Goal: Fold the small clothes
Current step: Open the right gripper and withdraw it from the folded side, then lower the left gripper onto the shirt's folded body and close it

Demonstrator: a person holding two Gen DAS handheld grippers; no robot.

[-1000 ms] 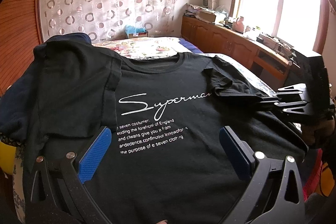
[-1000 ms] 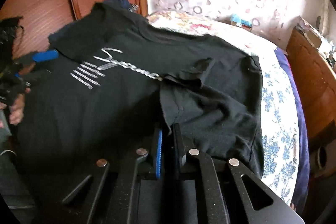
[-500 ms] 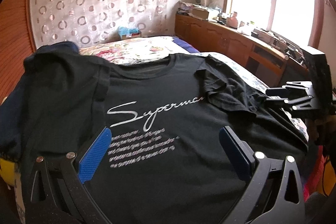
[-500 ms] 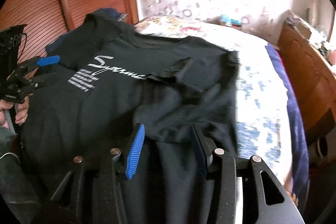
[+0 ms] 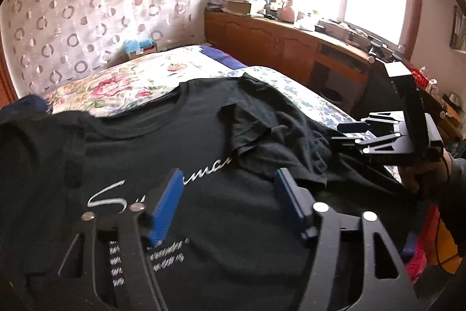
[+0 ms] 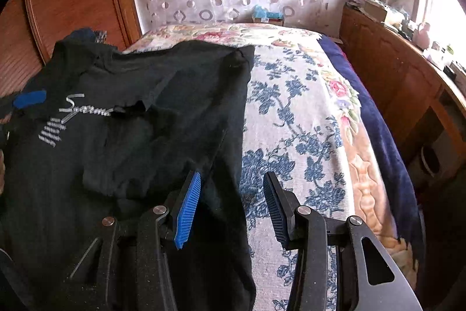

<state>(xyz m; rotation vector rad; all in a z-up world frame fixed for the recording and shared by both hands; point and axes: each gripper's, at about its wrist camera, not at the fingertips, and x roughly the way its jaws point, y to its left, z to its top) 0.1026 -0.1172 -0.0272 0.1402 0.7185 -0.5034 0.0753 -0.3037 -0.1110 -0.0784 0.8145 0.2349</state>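
Shirt [image 5: 204, 194] — black, printed chest up — lies spread on my side of the flowered bed [image 6: 305, 112], neck toward the far wall, hem toward me, one sleeve already turned in over the chest. My left gripper [image 5: 230, 200] hangs over the print with its jaws just drawn partway in and nothing between them; my right gripper [image 6: 230, 203] has just been opening and straddles the shirt's outer side edge, pads clear of the cloth. That edge runs away from me along the bed, so I reckon my right is nearer for the next fold.
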